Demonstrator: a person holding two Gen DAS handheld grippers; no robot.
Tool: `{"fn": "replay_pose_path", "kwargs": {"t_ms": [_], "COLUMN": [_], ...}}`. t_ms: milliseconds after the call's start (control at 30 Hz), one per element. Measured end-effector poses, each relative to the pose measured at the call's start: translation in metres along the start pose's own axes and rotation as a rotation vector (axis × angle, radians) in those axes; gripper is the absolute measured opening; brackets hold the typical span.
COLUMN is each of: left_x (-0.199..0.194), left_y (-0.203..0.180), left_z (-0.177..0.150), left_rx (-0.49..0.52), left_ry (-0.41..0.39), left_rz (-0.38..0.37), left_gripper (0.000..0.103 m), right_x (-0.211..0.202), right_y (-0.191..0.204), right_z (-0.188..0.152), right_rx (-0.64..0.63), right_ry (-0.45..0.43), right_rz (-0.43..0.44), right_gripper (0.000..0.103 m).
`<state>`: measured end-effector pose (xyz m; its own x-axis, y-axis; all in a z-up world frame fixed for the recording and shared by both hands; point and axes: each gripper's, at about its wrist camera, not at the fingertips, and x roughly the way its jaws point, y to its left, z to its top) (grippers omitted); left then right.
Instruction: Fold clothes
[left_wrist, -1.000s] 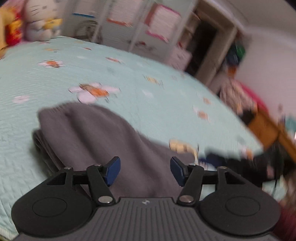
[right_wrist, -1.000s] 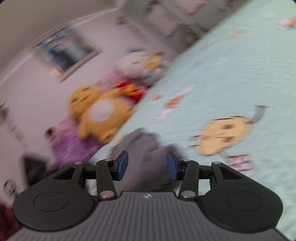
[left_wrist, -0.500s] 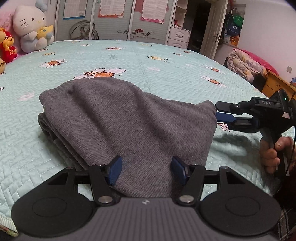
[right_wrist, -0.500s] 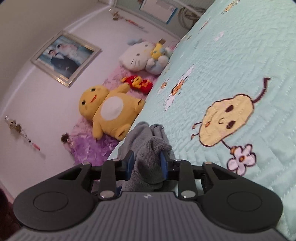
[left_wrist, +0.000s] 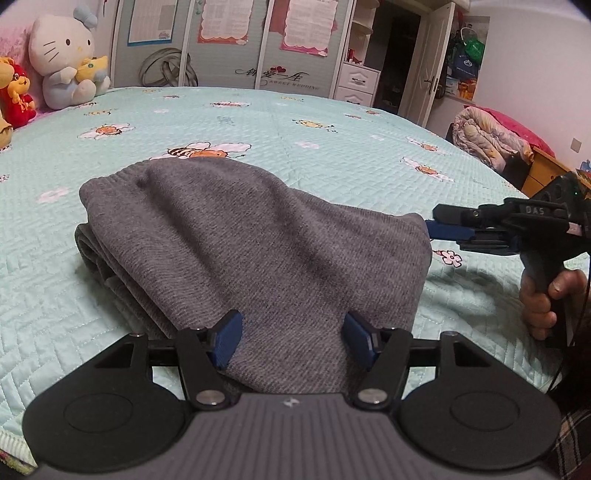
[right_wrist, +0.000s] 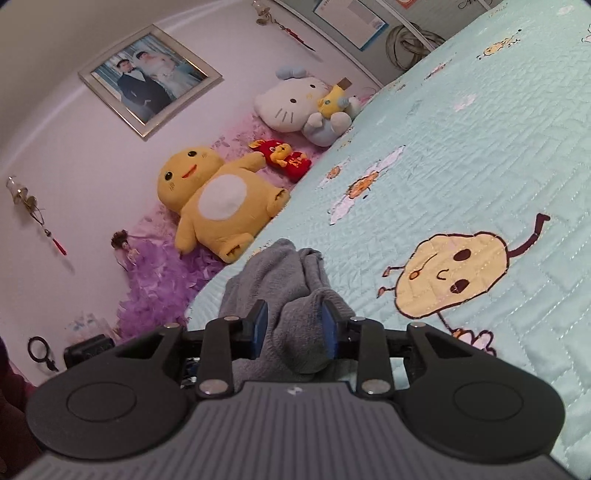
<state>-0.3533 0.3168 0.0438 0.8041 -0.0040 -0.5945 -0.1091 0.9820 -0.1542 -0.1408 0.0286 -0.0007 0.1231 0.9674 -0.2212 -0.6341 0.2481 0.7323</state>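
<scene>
A wide bed fills the room, covered by a mint-green quilted bedspread stitched in a herringbone pattern and dotted with cartoon bees, flowers and a smiling pear figure. A grey knitted garment lies folded in a thick bundle near the front edge of the bed, its ribbed hem toward the far side.

At the head of the bed, against a pink wall, sit a white cat plush, a small red and gold doll and a big yellow plush; a framed photo hangs above them. Beyond the bed's far side stands a grey wardrobe with paper sheets stuck on its doors. Past the foot of the bed, a rolled duvet lies beside a wooden desk.

The left gripper hangs over the garment's near end, its blue pads apart and the cloth lying loose between them; its jaws have just been widening. The right gripper, held by a hand, has its pads squeezed against a bunched corner of the garment after just closing in.
</scene>
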Motion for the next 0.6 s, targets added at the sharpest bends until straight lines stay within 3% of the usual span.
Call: {"fn": "replay_pose_path", "kwargs": {"t_ms": [200, 400, 533, 567, 600], "left_x": [0.001, 0.002, 0.002, 0.002, 0.003], "left_y": [0.000, -0.002, -0.001, -0.001, -0.001], "left_z": [0.001, 0.000, 0.000, 0.000, -0.001], "left_rx": [-0.008, -0.006, -0.009, -0.009, -0.007], "left_ry": [0.000, -0.001, -0.004, -0.004, -0.005], "left_rz": [0.002, 0.008, 0.007, 0.006, 0.004], "left_gripper": [0.067, 0.068, 0.068, 0.068, 0.068], "right_x": [0.006, 0.009, 0.019, 0.020, 0.022], "right_y": [0.001, -0.018, -0.018, -0.012, -0.006], "right_z": [0.002, 0.011, 0.018, 0.018, 0.017], "right_rx": [-0.029, 0.038, 0.004, -0.021, -0.043], "right_ry": [0.026, 0.098, 0.153, 0.157, 0.153], "right_rz": [0.021, 0.139, 0.113, 0.089, 0.050], "right_gripper": [0.034, 0.032, 0.032, 0.028, 0.018]}}
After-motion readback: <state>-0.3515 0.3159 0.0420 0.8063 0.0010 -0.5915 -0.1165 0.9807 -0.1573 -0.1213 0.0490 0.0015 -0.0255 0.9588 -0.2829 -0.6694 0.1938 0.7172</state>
